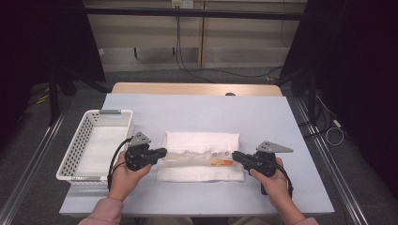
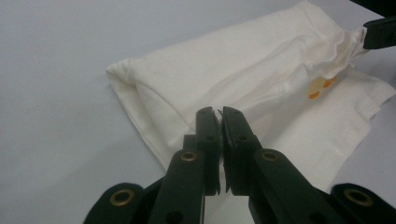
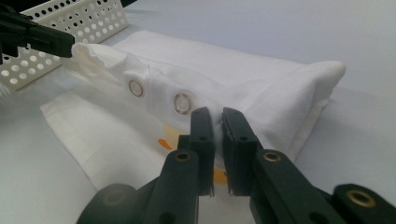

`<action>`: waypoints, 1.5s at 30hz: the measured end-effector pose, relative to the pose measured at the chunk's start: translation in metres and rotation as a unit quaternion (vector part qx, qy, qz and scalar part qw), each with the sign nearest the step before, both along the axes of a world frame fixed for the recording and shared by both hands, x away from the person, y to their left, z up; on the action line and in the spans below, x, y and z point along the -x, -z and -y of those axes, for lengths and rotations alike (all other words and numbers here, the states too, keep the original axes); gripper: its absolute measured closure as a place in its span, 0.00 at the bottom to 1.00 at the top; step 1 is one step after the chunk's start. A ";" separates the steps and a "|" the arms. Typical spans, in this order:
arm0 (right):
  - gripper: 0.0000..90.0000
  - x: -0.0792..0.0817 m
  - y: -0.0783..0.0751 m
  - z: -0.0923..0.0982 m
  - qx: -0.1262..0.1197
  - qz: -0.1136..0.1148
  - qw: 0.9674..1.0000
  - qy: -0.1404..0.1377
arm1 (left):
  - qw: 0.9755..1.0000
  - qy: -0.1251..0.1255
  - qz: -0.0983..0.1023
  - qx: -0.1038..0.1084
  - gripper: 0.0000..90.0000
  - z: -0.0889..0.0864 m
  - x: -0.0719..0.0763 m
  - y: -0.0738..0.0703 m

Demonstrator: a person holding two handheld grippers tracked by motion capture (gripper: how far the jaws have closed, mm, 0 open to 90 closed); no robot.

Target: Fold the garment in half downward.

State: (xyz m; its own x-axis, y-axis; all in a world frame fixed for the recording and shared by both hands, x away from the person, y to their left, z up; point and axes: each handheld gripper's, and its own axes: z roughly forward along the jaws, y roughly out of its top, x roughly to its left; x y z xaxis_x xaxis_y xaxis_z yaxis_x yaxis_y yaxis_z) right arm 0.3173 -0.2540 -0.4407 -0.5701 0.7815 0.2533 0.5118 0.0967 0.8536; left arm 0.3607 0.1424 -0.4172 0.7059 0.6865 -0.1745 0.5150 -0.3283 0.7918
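- Left hand-held gripper (image 1: 162, 151): jaws clamped on left end of white cloth (image 1: 202, 140).
- Right hand-held gripper (image 1: 236, 155): clamped on cloth's right end.
- White basket (image 1: 75, 150): left of cloth.

Both grippers are matte black. The left gripper (image 1: 162, 152) carries a grey three-cornered plate (image 1: 139, 138) on top, at about 11 o'clock from its body, and a black cable (image 1: 114, 159) loops off toward 8 o'clock. The right gripper (image 1: 236, 155) bears a matching grey plate (image 1: 273, 147) at 1 o'clock. In the gripper views each jaw arm shows brass-coloured rivets (image 2: 188, 156), with flat black pads (image 3: 201, 126) at the tips. The sleeves (image 1: 101, 213) at the bottom edge look pale pink, though the light is dim.
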 end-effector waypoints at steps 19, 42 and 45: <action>0.93 0.008 -0.002 -0.001 -0.004 0.002 1.000 -0.006 | 1.000 0.004 0.004 0.001 0.96 -0.004 0.006 -0.005; 0.93 0.016 -0.004 -0.001 -0.009 0.001 1.000 -0.018 | 1.000 0.007 0.005 0.003 0.96 -0.008 0.012 -0.006; 0.93 0.017 -0.005 0.000 -0.009 0.003 1.000 -0.019 | 1.000 0.007 0.004 0.004 0.96 -0.007 0.013 -0.006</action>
